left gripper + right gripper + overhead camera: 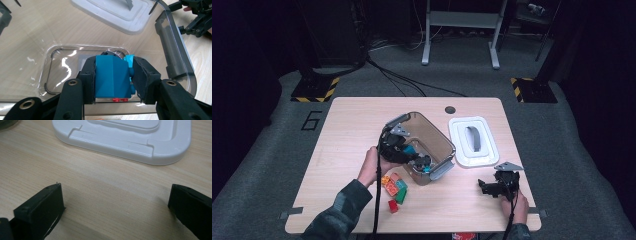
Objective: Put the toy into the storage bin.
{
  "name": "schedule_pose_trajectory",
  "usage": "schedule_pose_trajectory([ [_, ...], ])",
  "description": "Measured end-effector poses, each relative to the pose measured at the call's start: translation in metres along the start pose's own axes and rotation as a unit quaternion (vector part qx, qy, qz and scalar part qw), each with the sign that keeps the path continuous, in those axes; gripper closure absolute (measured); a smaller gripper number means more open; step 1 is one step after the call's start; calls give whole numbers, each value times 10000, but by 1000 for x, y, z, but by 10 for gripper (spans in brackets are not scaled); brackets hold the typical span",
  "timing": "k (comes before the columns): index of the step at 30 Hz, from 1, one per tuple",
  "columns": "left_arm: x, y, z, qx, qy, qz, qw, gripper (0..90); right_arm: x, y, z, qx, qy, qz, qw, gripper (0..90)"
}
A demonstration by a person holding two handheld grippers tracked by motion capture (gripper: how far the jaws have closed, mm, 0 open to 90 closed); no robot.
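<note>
Left gripper (113, 80) clamped on teal block (112, 76) | step: carrying it over my clear bin (175, 62) | next: lower, release inside.

One clear plastic box (439, 142) sits on one wooden table (352, 130), and one white lid (473, 142) lies beside it. One teal block (112, 76) is gripped over the box. A loose pile of blocks (395, 189) holds about five: orange, green and one red. Two grippers, left (419, 161) and right (486, 186).
</note>
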State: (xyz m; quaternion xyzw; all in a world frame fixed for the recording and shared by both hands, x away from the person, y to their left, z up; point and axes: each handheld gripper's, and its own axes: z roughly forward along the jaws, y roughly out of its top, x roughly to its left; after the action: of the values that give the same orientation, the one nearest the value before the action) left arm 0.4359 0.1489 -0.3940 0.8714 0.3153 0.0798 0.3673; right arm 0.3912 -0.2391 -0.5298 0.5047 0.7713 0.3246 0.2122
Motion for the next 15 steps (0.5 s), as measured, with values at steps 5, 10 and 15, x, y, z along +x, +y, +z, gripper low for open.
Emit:
schedule_pose_trajectory([
  [5,-1,-1,1,108,47,27,9999,562,0,0,0,-4,-1,-10,10000,0],
  [10,-2,-4,-5,54,62,13,10000,433,0,0,0,-2,1,-7,10000,0],
  [15,-5,-7,-26,-220,170,-8,9996,261,0,0,0,0,-1,2,10000,0],
])
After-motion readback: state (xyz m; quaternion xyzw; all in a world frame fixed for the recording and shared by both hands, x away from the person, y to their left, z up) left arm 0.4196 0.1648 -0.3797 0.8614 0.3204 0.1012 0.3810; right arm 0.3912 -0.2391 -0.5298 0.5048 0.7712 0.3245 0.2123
